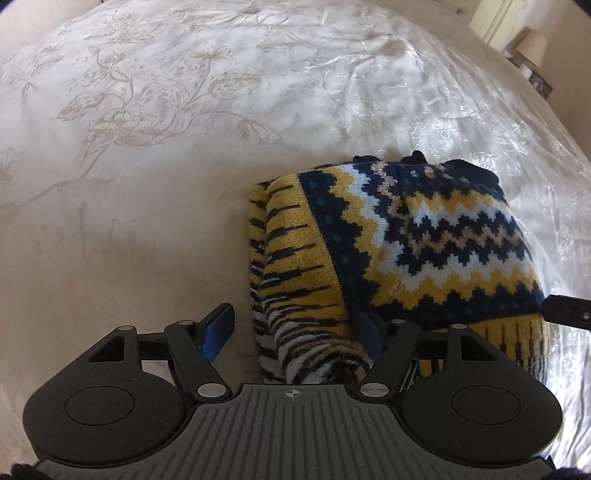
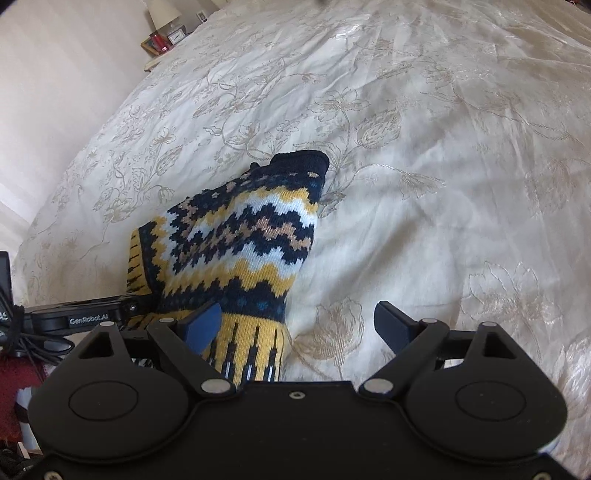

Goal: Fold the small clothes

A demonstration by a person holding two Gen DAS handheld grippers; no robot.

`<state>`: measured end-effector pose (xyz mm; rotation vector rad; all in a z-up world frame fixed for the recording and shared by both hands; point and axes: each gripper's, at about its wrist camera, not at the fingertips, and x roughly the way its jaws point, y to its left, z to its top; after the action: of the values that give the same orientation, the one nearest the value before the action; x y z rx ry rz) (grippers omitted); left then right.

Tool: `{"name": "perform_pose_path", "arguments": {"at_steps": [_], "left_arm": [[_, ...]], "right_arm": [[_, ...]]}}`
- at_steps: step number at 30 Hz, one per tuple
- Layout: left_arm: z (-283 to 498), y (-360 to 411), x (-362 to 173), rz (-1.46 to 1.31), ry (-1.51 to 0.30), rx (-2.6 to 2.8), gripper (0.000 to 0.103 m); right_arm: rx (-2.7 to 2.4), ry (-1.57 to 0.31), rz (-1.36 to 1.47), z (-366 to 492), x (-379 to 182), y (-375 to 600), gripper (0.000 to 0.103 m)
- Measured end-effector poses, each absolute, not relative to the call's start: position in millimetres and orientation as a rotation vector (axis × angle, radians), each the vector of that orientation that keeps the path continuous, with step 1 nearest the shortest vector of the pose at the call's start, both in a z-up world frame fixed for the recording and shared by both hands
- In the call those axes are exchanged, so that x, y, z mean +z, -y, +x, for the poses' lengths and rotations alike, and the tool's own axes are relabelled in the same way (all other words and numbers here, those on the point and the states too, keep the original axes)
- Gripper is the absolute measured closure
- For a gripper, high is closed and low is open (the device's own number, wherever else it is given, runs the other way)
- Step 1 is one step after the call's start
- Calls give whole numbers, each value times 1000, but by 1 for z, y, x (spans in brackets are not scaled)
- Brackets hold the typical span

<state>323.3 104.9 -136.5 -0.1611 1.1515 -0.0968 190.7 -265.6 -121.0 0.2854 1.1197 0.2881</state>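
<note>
A small knitted sweater [image 1: 424, 236], navy, yellow and pale blue in zigzag bands, lies folded on a white embroidered bedspread [image 1: 147, 147]. My left gripper [image 1: 291, 328] hangs over the sweater's near left edge with its jaws apart. One blue pad [image 1: 218, 328] is over bare bedspread, clear of the knit, and the other finger [image 1: 365, 328] rests against the fabric. In the right wrist view the sweater [image 2: 240, 243] sits left of centre. My right gripper [image 2: 297, 325] is open over its near right corner, the left pad [image 2: 203, 325] on the yellow hem, the right finger over the bedspread [image 2: 443, 184].
The bed spreads wide on every side of the sweater. A nightstand with a lamp [image 2: 162, 14] and small items stands at the bed's far corner by a pale wall. The tip of the right gripper [image 1: 569, 310] and the body of the left one [image 2: 88, 314] show at the frame edges.
</note>
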Motion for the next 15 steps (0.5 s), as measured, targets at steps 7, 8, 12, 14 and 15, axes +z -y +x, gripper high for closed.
{"name": "perform_pose_path", "arguments": {"at_steps": [7, 8, 12, 14, 15], "left_arm": [[326, -114, -143, -208, -1171, -95, 24], [327, -114, -143, -207, -1174, -94, 23], [330, -112, -143, -206, -1186, -88, 21], [330, -109, -136, -190, -1179, -87, 23], [329, -105, -130, -170, -1164, -90, 24]], "right_arm": [[246, -1250, 135, 241, -164, 243, 1], [245, -1263, 131, 245, -169, 242, 1], [247, -1274, 134, 249, -172, 243, 1], [261, -1249, 145, 244, -164, 246, 1], [271, -1226, 158, 240, -157, 248, 1]]}}
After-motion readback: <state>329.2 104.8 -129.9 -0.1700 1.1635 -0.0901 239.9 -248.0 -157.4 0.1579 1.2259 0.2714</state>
